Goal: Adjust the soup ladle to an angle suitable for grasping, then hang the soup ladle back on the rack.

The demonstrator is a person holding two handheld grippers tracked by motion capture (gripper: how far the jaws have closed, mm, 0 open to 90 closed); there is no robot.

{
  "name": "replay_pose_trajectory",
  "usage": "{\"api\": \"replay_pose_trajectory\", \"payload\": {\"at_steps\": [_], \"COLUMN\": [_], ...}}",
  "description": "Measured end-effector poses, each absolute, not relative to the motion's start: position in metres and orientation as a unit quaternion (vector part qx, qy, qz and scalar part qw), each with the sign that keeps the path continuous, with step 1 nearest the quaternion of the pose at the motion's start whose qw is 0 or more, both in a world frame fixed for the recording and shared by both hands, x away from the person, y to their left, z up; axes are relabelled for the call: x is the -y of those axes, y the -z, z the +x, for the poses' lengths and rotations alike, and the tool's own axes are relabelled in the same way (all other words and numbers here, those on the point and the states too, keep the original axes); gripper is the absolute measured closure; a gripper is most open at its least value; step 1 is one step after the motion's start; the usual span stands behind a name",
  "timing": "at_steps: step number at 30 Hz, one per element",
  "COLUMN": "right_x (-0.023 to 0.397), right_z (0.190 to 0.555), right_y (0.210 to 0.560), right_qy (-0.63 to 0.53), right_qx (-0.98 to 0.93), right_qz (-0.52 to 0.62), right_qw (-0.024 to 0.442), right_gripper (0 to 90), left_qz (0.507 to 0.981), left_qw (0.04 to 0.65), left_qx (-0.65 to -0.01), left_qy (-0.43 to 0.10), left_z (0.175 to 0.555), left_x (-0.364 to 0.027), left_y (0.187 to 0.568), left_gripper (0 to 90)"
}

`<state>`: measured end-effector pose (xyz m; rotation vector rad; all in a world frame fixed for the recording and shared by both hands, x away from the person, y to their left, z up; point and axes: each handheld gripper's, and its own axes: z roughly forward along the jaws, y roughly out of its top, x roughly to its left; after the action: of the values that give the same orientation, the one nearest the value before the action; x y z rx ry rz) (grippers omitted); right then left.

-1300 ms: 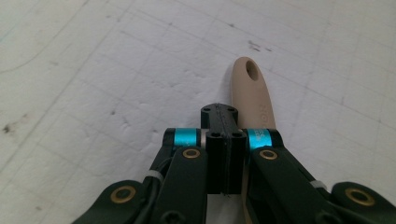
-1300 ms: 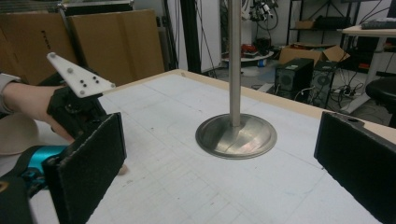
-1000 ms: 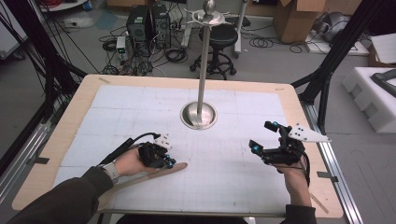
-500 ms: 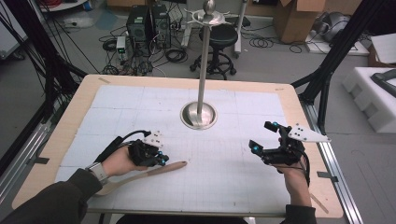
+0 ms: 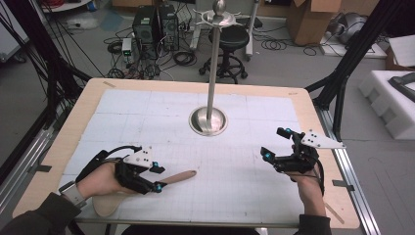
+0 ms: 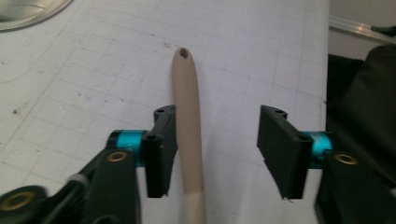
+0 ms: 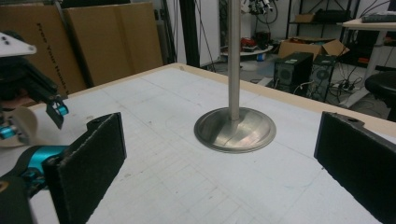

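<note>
So the wooden spatula [image 5: 147, 188] is lying flat on the white gridded mat of the table [image 5: 244, 196], near the front left corner, with its broad blade end toward the person's left hand [image 5: 98, 181] and the slim handle pointing toward the middle of the table. The left tongs [image 5: 157, 177] sit right over the handle, and their jaws have just been opening: in the left gripper view the handle [image 6: 189, 126] runs up between the two black jaws, close against the left-side one, with a clear gap to the other, so nothing is squeezing it and the spatula rests on the mat. You can see the little hanging hole at the tip of the handle in that view. Over on the right side of the table the right tongs [image 5: 275, 144] hover above the mat with jaws spread wide and nothing between them; in the right gripper view they frame the round steel base of the metal stand [image 7: 235, 128]. That stand [image 5: 210, 117] is upright in the middle of the table, well apart from the spatula and both tongs.
</note>
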<state>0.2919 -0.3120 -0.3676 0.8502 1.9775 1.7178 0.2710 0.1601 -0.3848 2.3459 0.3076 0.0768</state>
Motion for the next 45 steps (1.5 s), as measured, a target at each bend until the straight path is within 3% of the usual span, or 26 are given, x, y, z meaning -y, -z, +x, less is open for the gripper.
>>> {"api": "replay_pose_trajectory", "payload": {"at_steps": [6,11,15,33,45], "right_x": [0.315,0.316,0.319,0.322,0.321], "right_z": [0.292,0.292,0.292,0.294,0.295], "right_y": [0.367,0.368,0.368,0.369,0.37], "right_qy": [-0.611,-0.612,-0.611,-0.612,-0.613], "right_qx": [-0.705,-0.701,-0.701,-0.698,-0.699], "right_qz": [0.304,0.308,0.311,0.314,0.313], "right_qw": [0.194,0.196,0.196,0.197,0.194], "right_gripper": [1.2,1.2,1.2,1.2,1.2], "left_qz": [0.931,0.934,0.933,0.951,0.964], "left_qw": [0.343,0.335,0.326,0.257,0.2], "left_qx": [-0.109,-0.115,-0.135,-0.158,-0.166], "left_qy": [-0.056,-0.052,-0.076,-0.066,-0.049], "left_z": [0.25,0.247,0.251,0.27,0.274], "left_x": [-0.158,-0.161,-0.168,-0.173,-0.17], "left_y": [0.385,0.385,0.38,0.393,0.399], "left_gripper": [18.1,16.8,19.5,31.8,49.1]}}
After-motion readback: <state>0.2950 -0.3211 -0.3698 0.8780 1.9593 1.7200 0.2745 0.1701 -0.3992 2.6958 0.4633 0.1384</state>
